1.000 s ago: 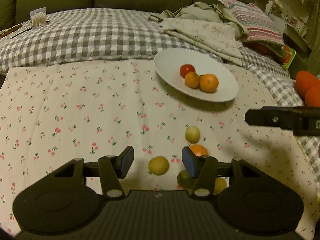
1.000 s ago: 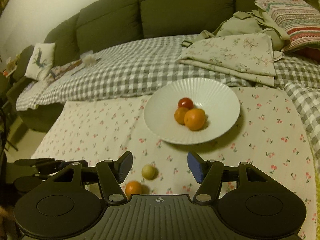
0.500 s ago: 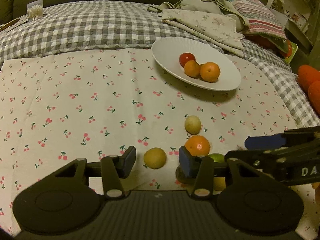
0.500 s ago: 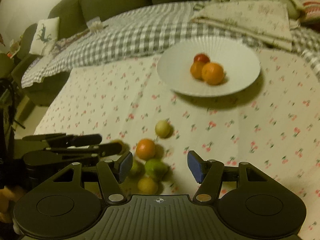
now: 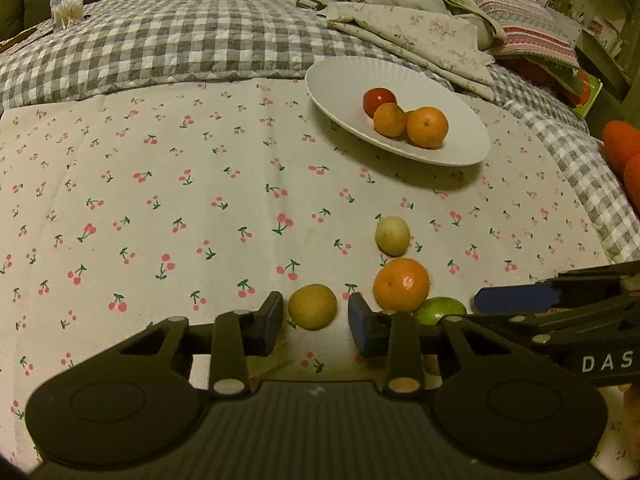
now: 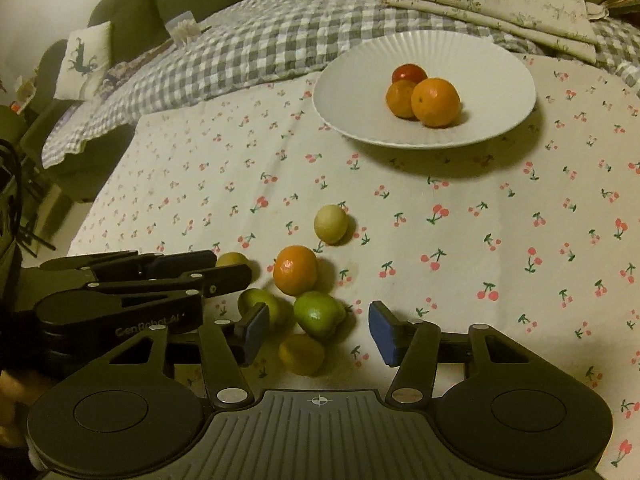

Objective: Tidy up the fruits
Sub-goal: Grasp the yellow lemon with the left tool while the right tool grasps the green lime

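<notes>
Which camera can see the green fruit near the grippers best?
The right wrist view. There a whole green fruit lies on the cherry-print cloth between the right gripper fingers, with a second green fruit beside it. The left wrist view shows only a green sliver behind the left gripper.

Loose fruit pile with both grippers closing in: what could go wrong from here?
1. The left gripper has been closing around the yellow fruit without gripping it yet; round, it may squirt out.
2. The right gripper has been closing over the green fruit, which touches the orange; a nudge could scatter the cluster.
3. The grippers work close together and may collide.
</notes>
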{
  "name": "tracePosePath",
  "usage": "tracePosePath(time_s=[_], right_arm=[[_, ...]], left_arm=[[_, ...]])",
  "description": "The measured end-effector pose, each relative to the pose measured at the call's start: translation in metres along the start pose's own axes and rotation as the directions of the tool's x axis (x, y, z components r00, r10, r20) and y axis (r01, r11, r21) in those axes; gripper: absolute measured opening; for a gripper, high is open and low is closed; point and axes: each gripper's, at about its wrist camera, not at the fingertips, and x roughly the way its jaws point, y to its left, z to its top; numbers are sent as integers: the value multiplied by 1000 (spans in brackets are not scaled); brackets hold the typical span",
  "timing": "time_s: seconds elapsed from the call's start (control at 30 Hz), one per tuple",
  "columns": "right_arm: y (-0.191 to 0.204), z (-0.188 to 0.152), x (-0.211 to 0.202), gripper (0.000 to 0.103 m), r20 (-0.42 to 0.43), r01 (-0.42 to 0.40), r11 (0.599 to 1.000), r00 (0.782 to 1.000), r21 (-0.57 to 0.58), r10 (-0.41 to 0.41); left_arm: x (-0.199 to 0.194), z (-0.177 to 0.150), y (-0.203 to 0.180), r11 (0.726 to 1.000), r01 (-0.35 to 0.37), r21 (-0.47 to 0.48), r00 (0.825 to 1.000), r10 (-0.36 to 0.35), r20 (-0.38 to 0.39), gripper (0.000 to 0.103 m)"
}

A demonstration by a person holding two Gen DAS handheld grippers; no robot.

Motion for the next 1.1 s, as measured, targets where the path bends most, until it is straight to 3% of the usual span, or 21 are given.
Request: tracePosePath(time_s=[0.3, 0.4, 1.1], right_arm=[[-1, 0, 11, 41, -4, 2, 1000, 1000, 12, -2], [-1, 0, 18, 28, -3, 1, 1000, 1000, 16, -1], [2, 6, 5, 29, 42, 19, 1000, 999, 21, -20]], left_arm=[[4, 1, 1, 1000, -9, 5, 1000, 9, -1, 26], [3, 2, -1, 1000, -20, 8, 1000, 20, 5, 25], [-8, 3, -7, 998, -41, 37, 998, 39, 54, 25]])
